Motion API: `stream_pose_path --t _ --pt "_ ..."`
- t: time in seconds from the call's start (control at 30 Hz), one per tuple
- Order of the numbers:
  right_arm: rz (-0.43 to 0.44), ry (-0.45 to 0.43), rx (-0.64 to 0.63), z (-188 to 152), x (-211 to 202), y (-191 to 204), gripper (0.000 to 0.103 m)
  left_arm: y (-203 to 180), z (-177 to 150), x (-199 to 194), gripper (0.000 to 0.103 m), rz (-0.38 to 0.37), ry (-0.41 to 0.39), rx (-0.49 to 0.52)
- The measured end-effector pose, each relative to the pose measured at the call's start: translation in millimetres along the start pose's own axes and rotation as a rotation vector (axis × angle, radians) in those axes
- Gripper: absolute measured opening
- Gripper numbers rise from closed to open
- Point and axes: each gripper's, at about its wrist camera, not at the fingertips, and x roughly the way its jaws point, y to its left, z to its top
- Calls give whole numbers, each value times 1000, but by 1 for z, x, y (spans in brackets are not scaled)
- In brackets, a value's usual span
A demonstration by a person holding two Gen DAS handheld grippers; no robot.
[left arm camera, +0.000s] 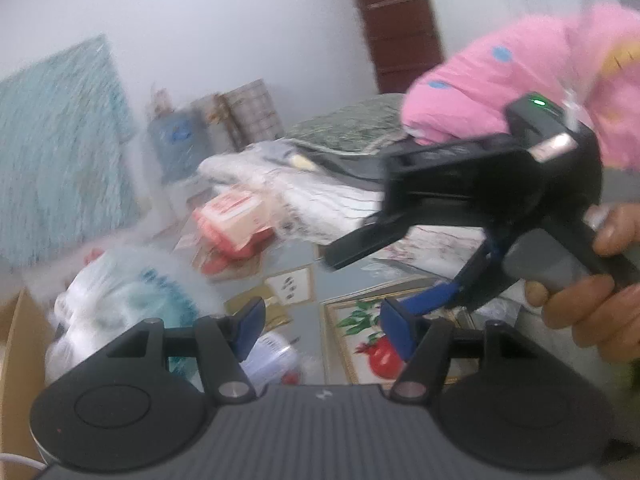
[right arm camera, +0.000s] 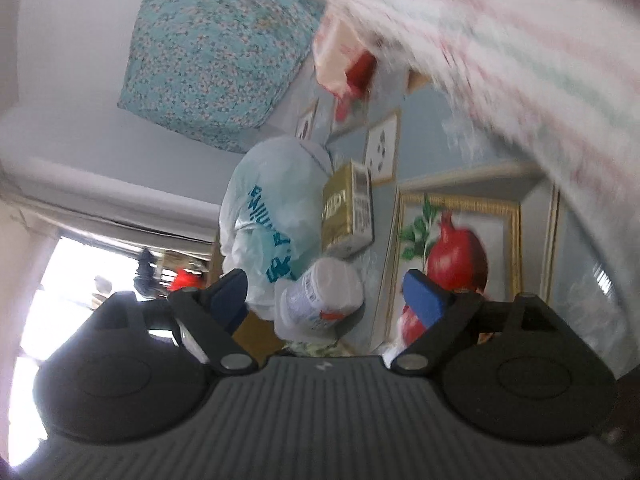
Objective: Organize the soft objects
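Both claws, left claw [left arm camera: 322, 330] and right claw [right arm camera: 326, 298], gape empty; next, grasp white bag [left arm camera: 124, 304] at ten o'clock.

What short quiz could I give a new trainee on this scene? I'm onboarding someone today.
1. True or false: the left gripper jaws are shut on the white plastic bag.
2. Which fruit is printed on the tablecloth? A) lemon B) pomegranate C) banana
3. Fill in: the sleeve above the right gripper is ____ with blue dots.

Key: 1 false, both jaws stand open and empty; 2 B, the pomegranate print; 3 pink.
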Motion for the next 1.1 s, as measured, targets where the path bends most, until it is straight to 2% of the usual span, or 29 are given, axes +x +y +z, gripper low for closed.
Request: stream_pose_path --t 0.1,0.23,0.37,0.5,0.6,0.83,0.9,0.97,1.1 --pt "-69 -29 -121 2 -4 21 86 21 -2 -15 68 8 -7 -69" --pt "-214 -4 -339 -5 12 64 92 36 -14 -26 69 27 29 -120" --pt "-326 28 -555 -23 43 106 101 42 -28 -29 69 34 84 -137" --pt "-418 67 -701 -38 84 135 102 46 -44 -33 69 33 117 -152" --pt "-521 87 -800 -47 114 146 102 52 -53 -33 69 23 134 -180" --pt "-627 149 -778 -44 145 132 97 56 -60 -34 69 6 131 -212" --pt "-593 151 -756 -44 143 129 88 56 -59 -33 69 2 132 -210" --pt "-538 154 -712 -41 139 126 65 55 -57 -30 69 -1 137 -207" --pt "-451 124 -571 -25 124 111 64 50 -53 -28 69 -6 139 -187"
